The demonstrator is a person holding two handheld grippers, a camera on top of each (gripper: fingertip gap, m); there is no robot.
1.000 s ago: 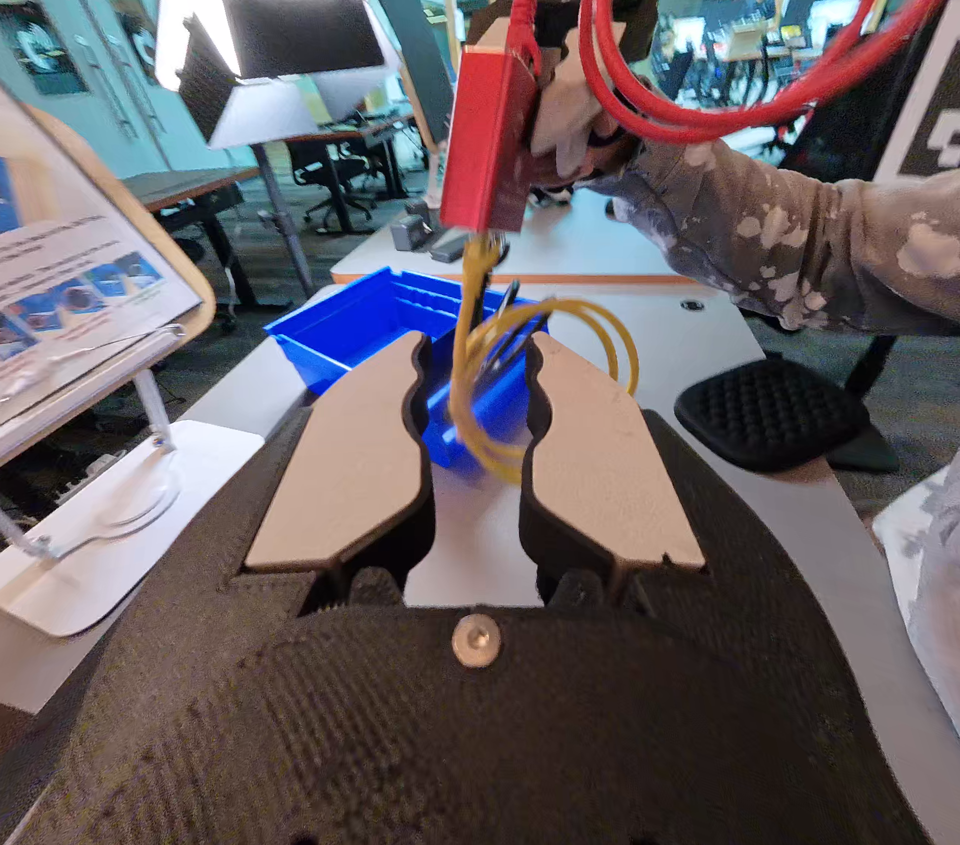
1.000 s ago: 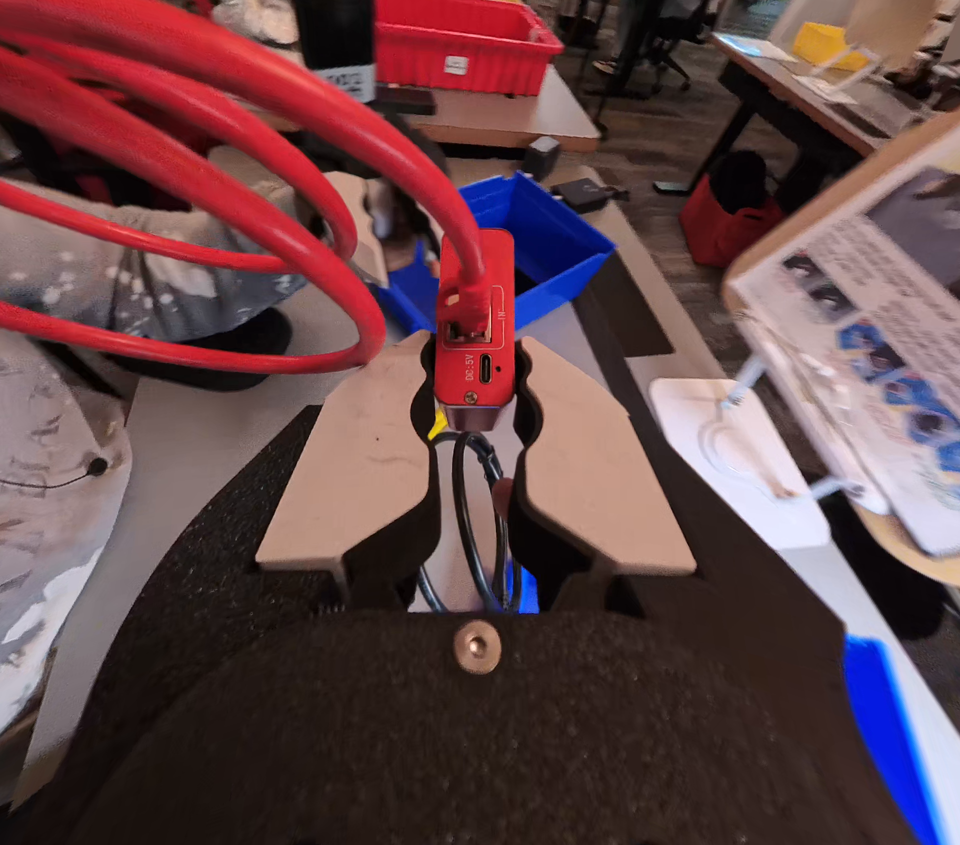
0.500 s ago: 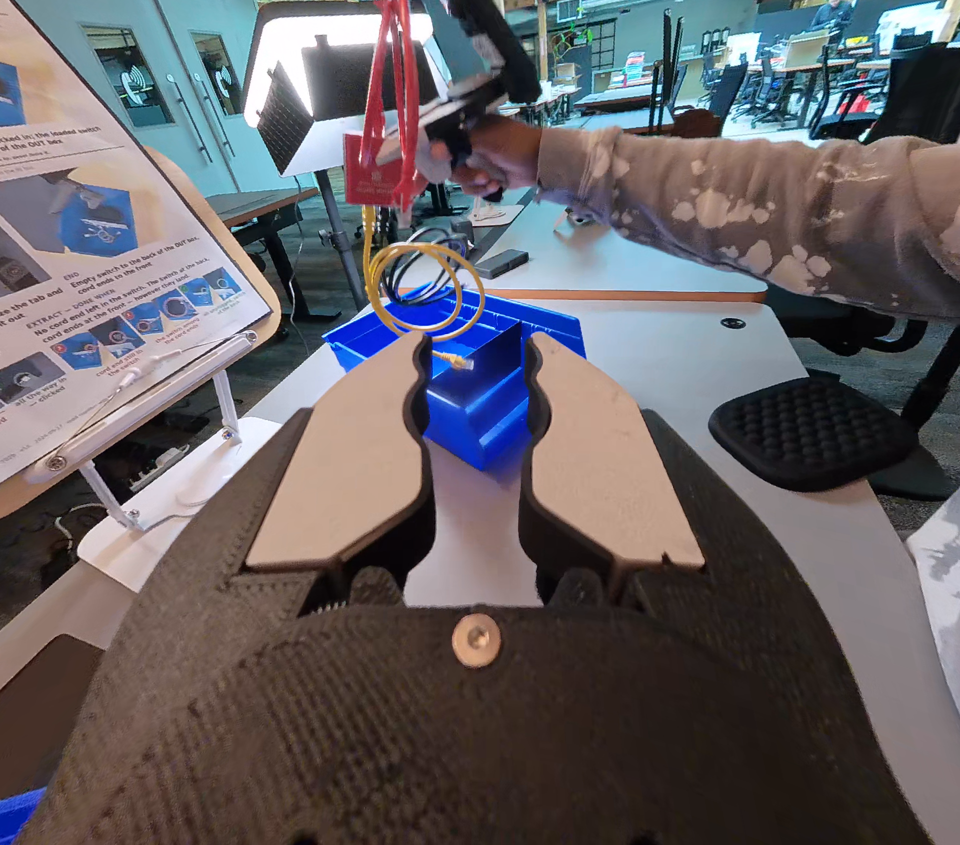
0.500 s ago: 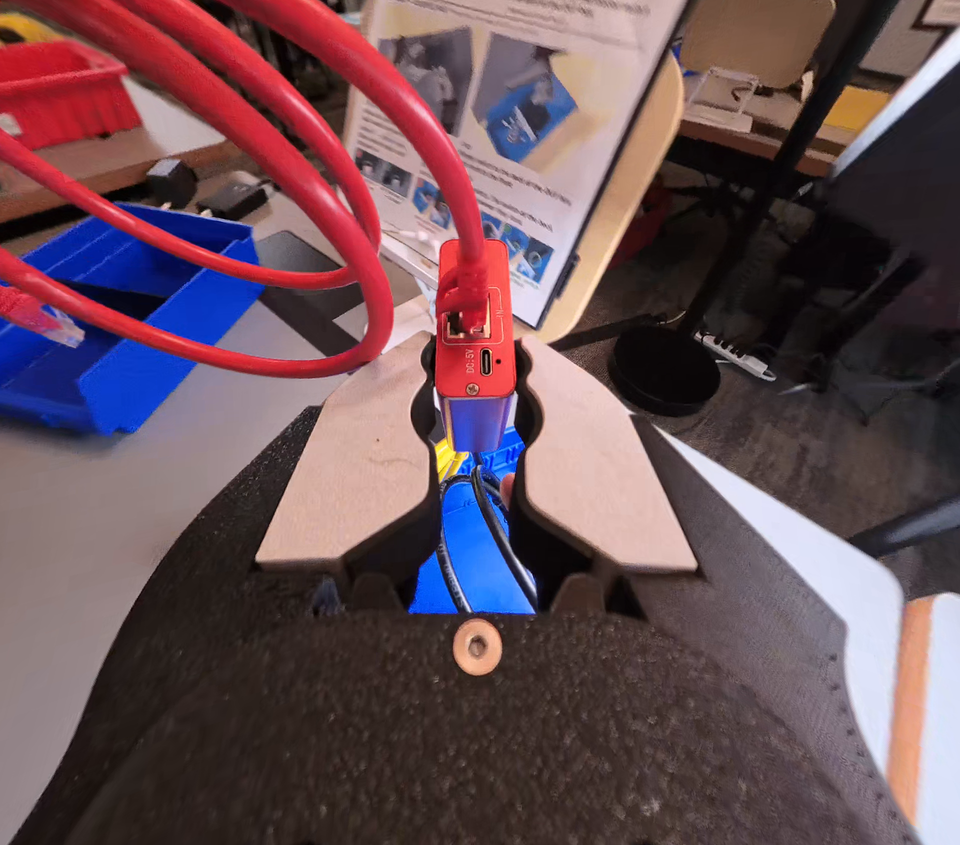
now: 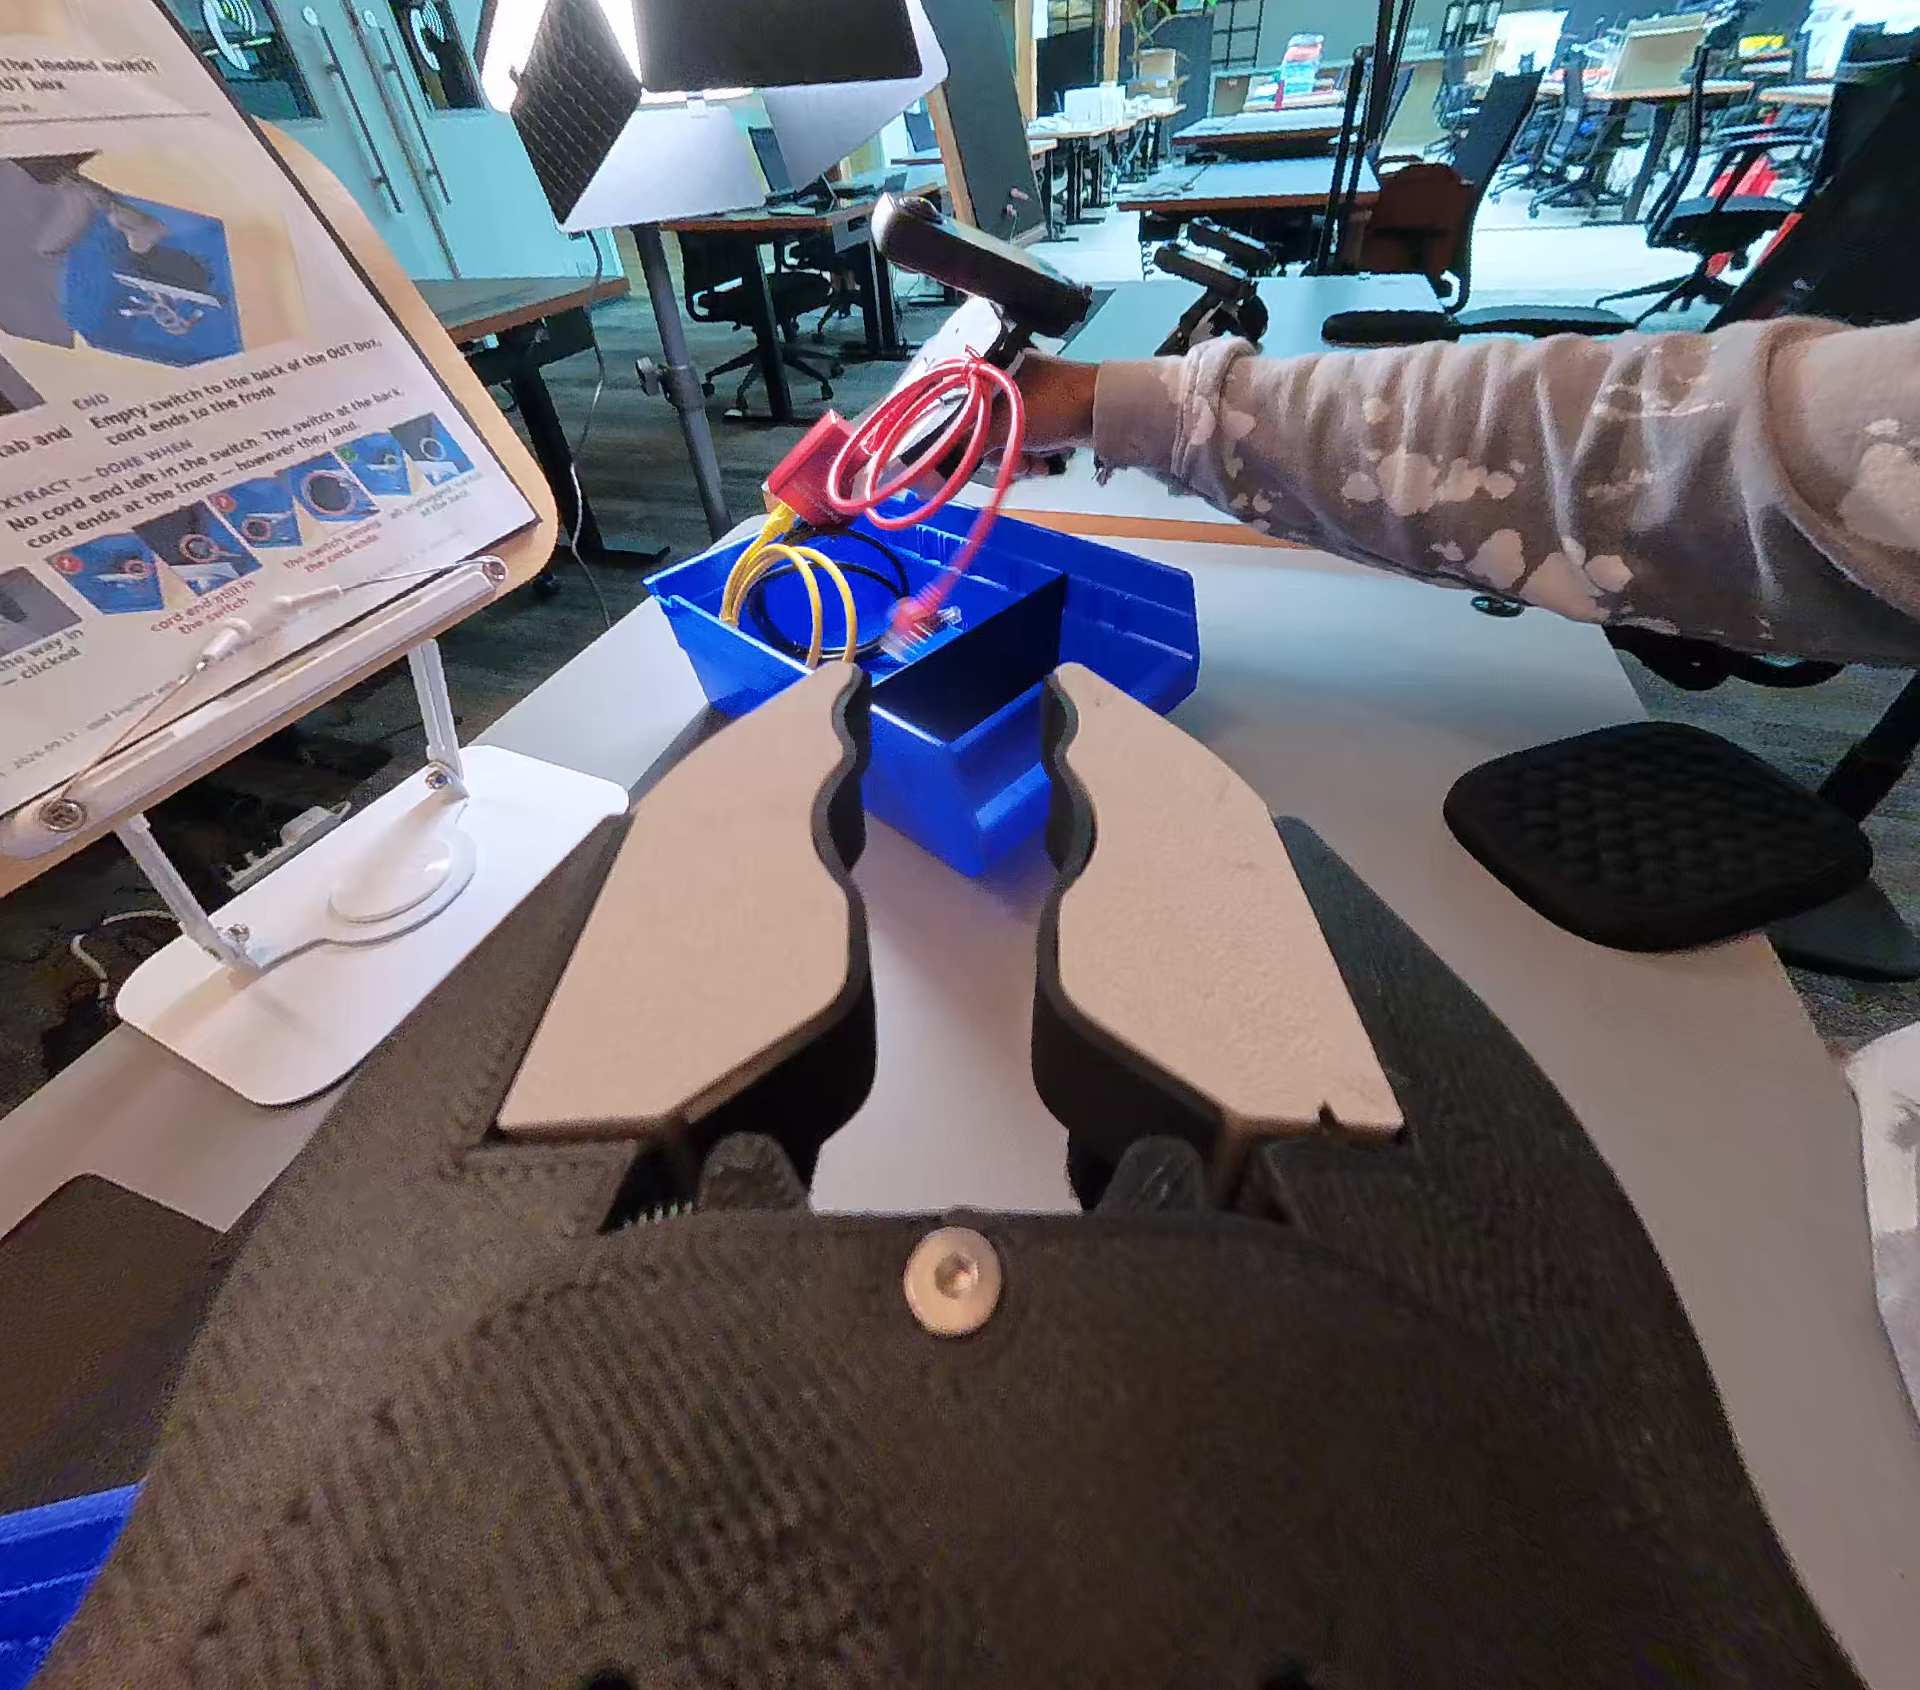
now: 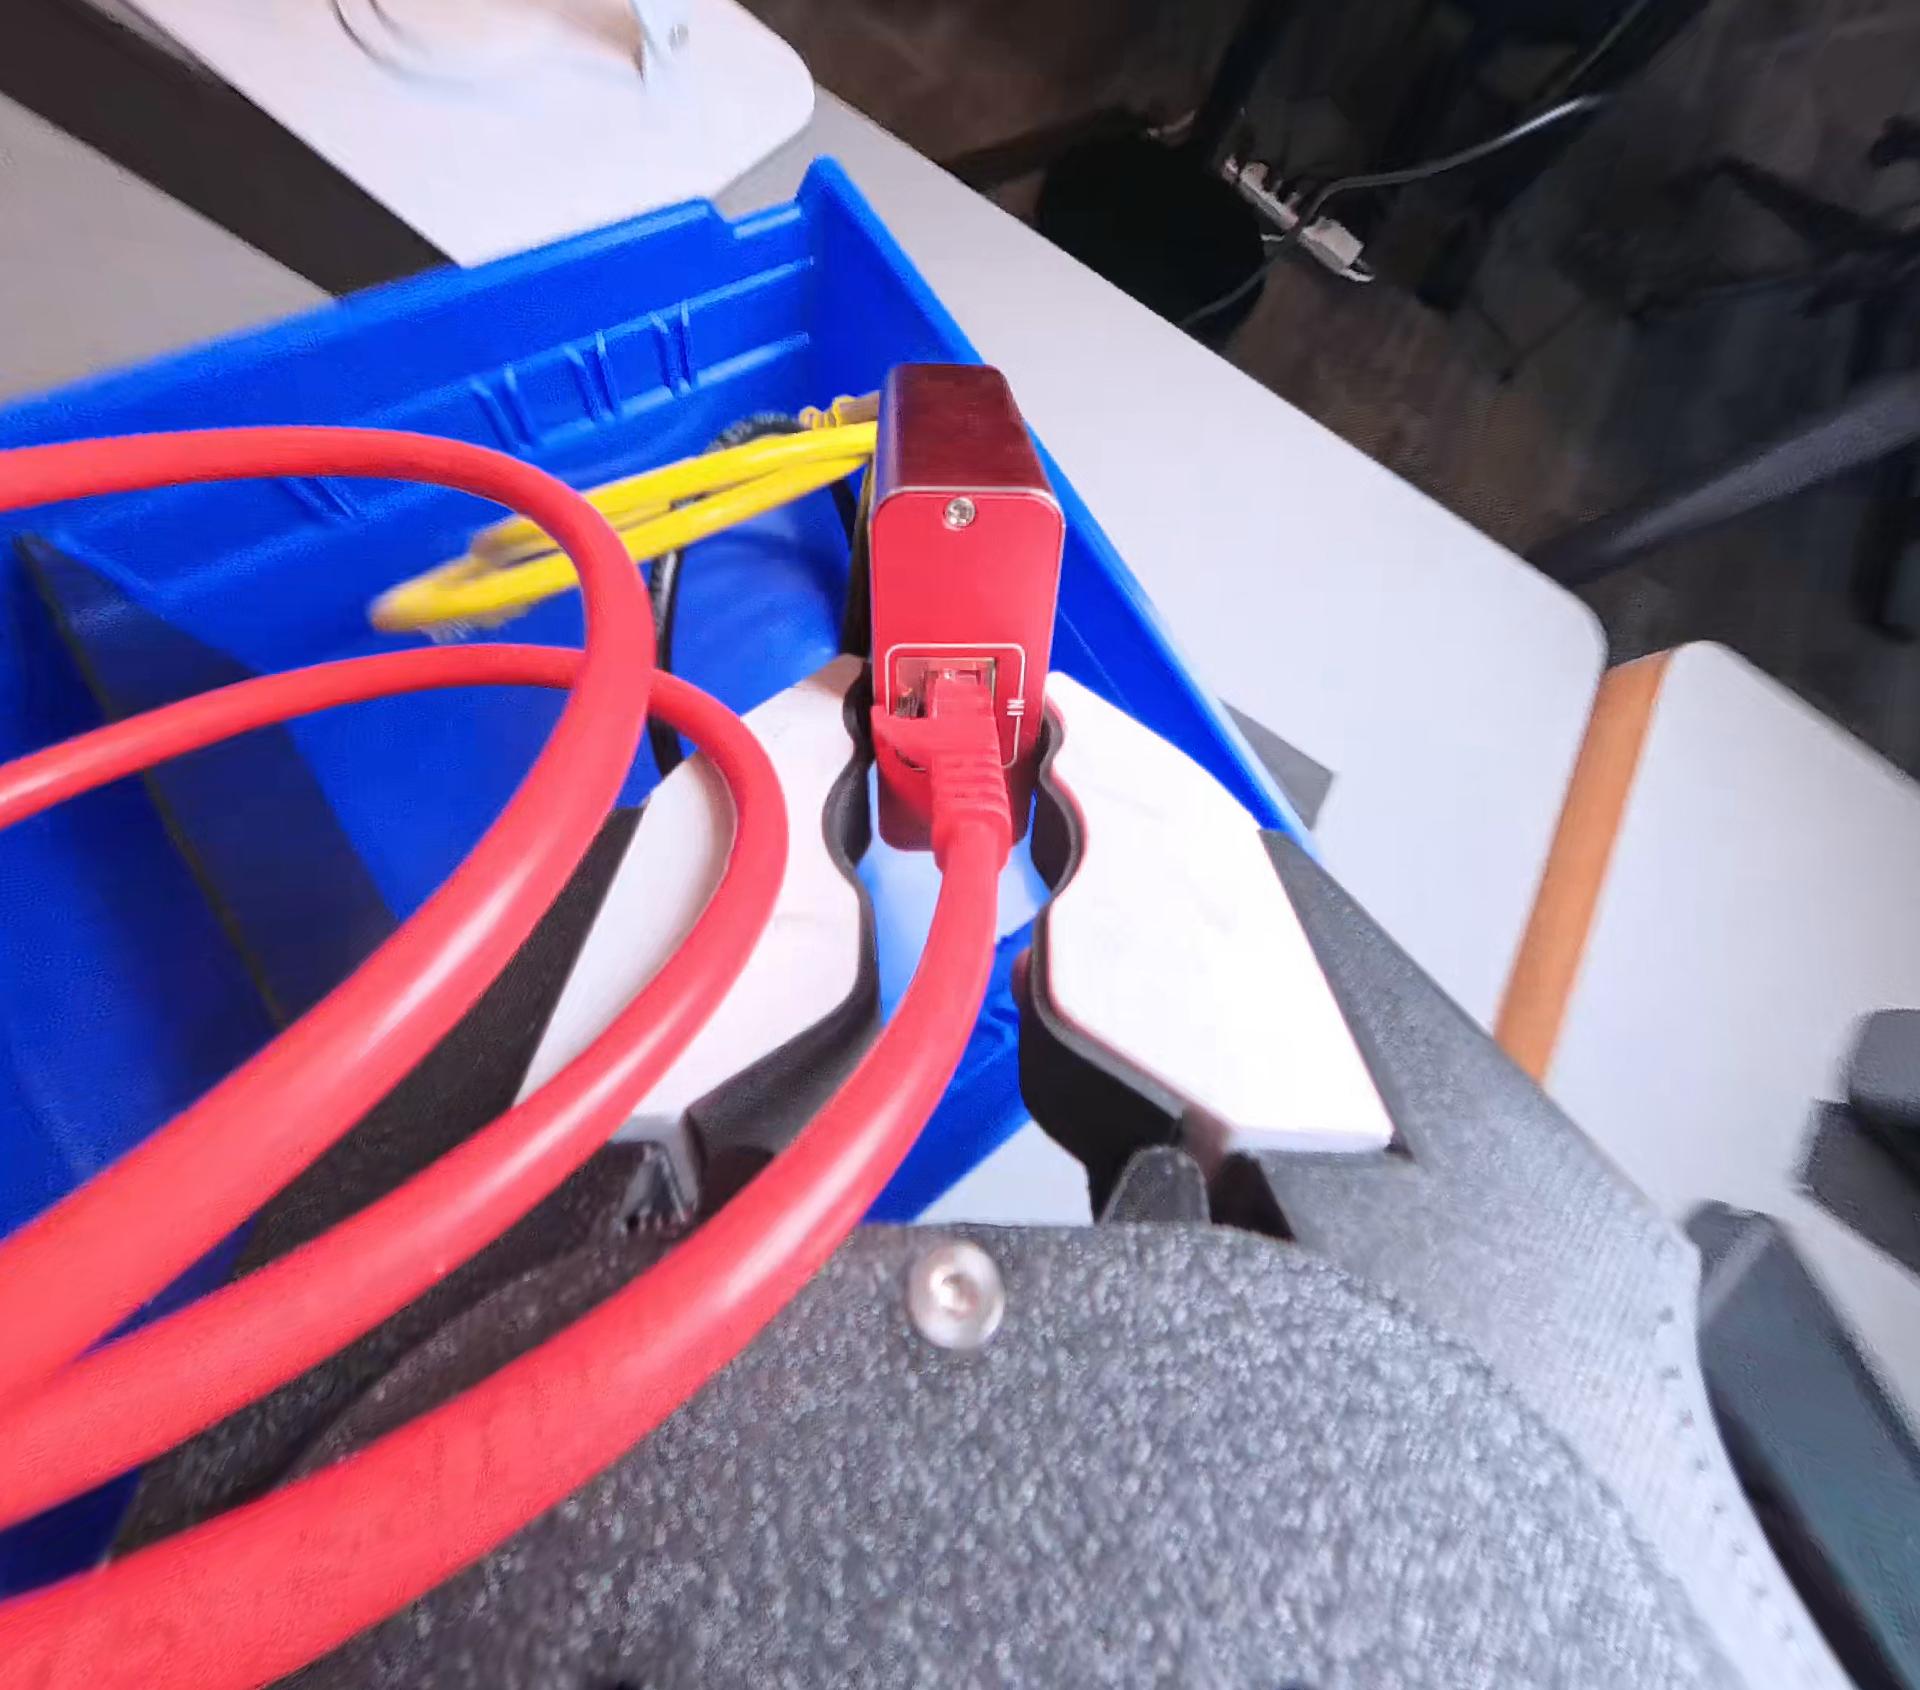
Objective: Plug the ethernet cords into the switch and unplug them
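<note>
At the far left a tilted instruction board (image 5: 208,414) stands on a white stand near the desk's (image 5: 1403,705) left edge. Next along, the blue bin (image 5: 1122,612) sits toward the desk's far edge, split by a dark divider into compartments. The left tongs (image 5: 948,809) hover low over the desk just in front of the bin, jaws parted with nothing between them.

Over the bin's back compartment the right tongs (image 6: 951,767) are clamped on the lower end of the one red switch (image 6: 961,591), a small metal box. It looks light and rigid, with smooth, possibly slippery sides, so the narrow flanks where the jaws now sit seem the sound place to grip.

Three cords show: one red cord (image 6: 499,913), its plug seated in the switch's near port, its stiff springy loops hanging left and its free plug dangling into the bin; one yellow cord (image 6: 644,528) coming from the switch's far side, coiled in the bin; and one thin black cord (image 5: 842,591), partly hidden. Each is best taken at the plug boot, since the clear latch tabs look fragile.

To the right lies a black textured pad (image 5: 1652,830) at the desk's right edge.
</note>
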